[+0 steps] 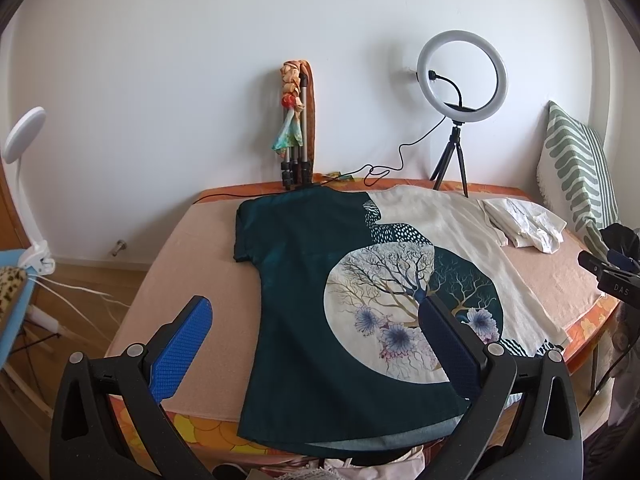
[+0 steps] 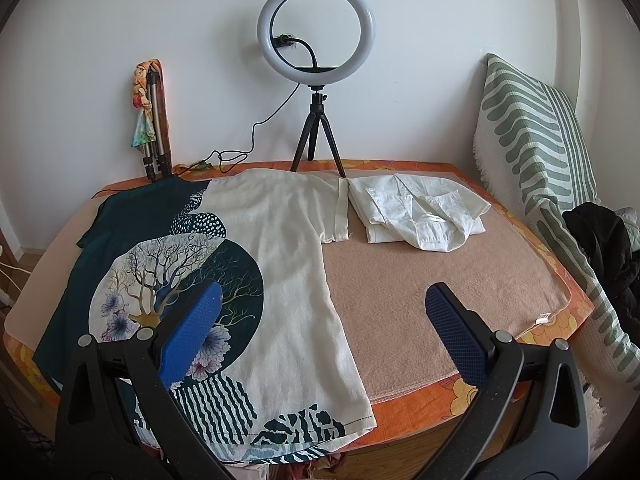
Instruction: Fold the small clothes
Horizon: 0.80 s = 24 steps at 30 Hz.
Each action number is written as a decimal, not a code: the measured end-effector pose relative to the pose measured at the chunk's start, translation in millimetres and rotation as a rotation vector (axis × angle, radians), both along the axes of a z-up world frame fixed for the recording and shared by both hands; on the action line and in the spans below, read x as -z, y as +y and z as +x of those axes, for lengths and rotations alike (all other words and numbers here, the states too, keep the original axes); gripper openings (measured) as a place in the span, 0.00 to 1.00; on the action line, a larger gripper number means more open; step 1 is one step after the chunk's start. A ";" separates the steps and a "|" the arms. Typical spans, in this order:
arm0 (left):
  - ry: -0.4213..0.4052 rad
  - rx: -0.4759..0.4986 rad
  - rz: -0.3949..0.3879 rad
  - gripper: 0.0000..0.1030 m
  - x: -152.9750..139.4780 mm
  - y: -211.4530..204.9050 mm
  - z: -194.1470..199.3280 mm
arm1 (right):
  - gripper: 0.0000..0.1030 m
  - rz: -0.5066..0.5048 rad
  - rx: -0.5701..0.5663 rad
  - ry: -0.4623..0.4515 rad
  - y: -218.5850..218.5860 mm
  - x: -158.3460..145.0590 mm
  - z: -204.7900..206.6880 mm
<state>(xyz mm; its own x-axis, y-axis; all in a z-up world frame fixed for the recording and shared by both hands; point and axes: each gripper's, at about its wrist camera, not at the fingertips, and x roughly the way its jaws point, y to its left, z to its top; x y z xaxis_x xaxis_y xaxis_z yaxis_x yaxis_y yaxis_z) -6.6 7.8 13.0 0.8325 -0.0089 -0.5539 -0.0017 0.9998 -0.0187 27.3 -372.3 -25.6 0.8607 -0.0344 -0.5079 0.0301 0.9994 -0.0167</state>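
Observation:
A printed T-shirt (image 1: pixel 312 288) (image 2: pixel 276 248), dark teal on one half and cream on the other with a tree-and-flower circle, lies flat on the table with its hem over the near edge. My left gripper (image 1: pixel 316 312) hovers open above the shirt's lower part, nothing between its blue pads. My right gripper (image 2: pixel 324 300) is open too, over the cream side and the bare blanket. A folded white garment (image 1: pixel 524 224) (image 2: pixel 420 212) rests at the far right of the table. In the left wrist view the right gripper (image 1: pixel 612 276) shows partly at the right edge.
A peach blanket (image 2: pixel 440 280) covers the table over an orange floral cloth. A ring light on a tripod (image 2: pixel 316 44) and folded tripod legs with a scarf (image 1: pixel 296 120) stand by the back wall. A striped cushion (image 2: pixel 532 136) and dark clothing (image 2: pixel 608 248) sit right.

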 end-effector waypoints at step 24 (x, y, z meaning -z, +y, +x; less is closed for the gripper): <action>0.002 0.003 0.003 1.00 0.3 1.6 0.4 | 1.00 0.000 -0.002 -0.004 2.3 -1.0 0.5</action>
<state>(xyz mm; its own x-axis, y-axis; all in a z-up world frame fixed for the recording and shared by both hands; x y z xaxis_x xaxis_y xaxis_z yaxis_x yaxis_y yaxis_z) -6.3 9.4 12.8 0.8314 -0.0094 -0.5556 0.0008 0.9999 -0.0158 27.8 -370.0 -24.5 0.8625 -0.0327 -0.5049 0.0283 0.9995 -0.0163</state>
